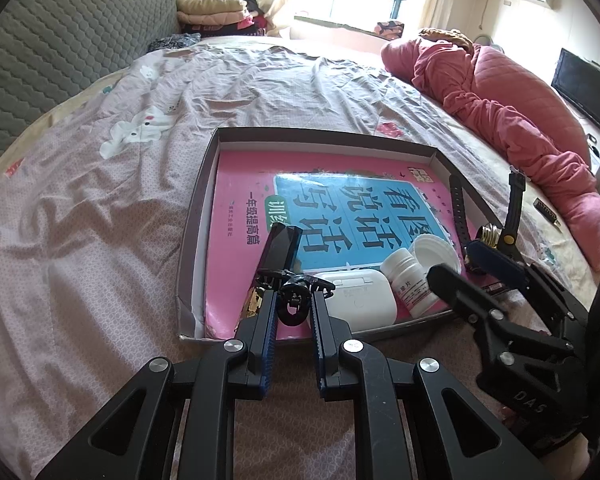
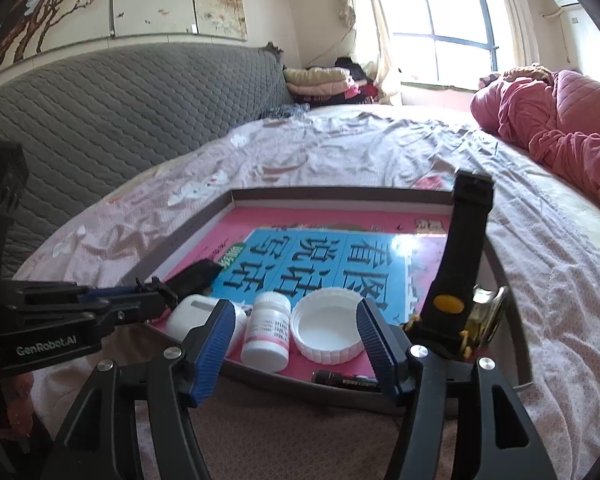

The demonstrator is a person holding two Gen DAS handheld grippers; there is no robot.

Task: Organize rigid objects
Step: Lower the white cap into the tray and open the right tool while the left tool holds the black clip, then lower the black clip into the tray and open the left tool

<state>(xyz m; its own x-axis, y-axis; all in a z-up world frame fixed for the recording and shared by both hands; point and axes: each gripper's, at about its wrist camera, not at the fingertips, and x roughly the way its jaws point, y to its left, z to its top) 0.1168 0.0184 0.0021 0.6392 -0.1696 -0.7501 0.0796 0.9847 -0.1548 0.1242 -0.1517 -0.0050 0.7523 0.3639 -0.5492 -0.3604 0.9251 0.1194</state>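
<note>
Left claw (image 1: 294, 294) clamped on black hair clip (image 1: 296, 298) over near corner of tray (image 1: 196, 216); light, springy, toothed, best gripped at hinge. Right claw (image 2: 296, 344) apart, empty.

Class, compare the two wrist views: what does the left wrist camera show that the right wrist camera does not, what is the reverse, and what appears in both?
Only the left wrist view shows the flat black television.

Only the right wrist view shows the panelled blossom-tree wall painting.

Both show the shallow brown cardboard tray holding the pink book, white pill bottle, white round lid and white earbud case; the left gripper is shut on a small black claw clip.
</note>
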